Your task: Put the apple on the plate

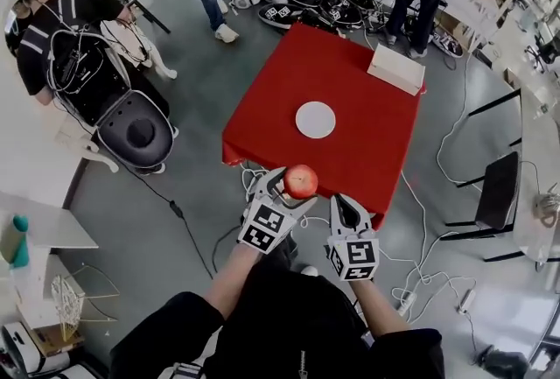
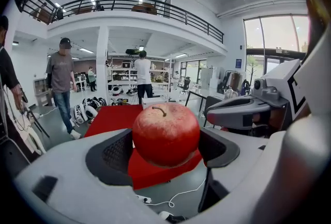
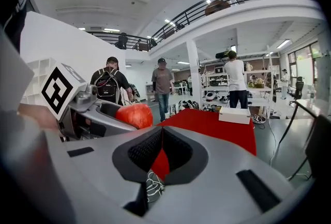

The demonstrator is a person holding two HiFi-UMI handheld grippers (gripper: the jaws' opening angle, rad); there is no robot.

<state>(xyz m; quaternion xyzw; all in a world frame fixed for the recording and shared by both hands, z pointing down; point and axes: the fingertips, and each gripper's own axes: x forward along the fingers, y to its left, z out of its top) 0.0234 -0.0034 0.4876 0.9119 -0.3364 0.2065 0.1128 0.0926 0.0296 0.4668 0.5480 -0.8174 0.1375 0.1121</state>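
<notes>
A red apple (image 1: 301, 181) sits clamped in my left gripper (image 1: 293, 185), held in the air just short of the near edge of the red table (image 1: 367, 150). The left gripper view shows the apple (image 2: 166, 134) filling the gap between both pads, stem up. A round white plate (image 1: 315, 119) lies near the middle of the red cloth, beyond the apple. My right gripper (image 1: 343, 208) hangs beside the left one, shut with nothing in it. From the right gripper view, the apple (image 3: 134, 115) appears to the left, and the right gripper (image 3: 162, 154) has its tips together.
A white box (image 1: 395, 68) rests on the table's far right corner. Cables trail on the floor under the near table edge. Several people stand or sit around: one seated at left (image 1: 61, 27), two standing at the back. Helmets and gear are piled behind the table.
</notes>
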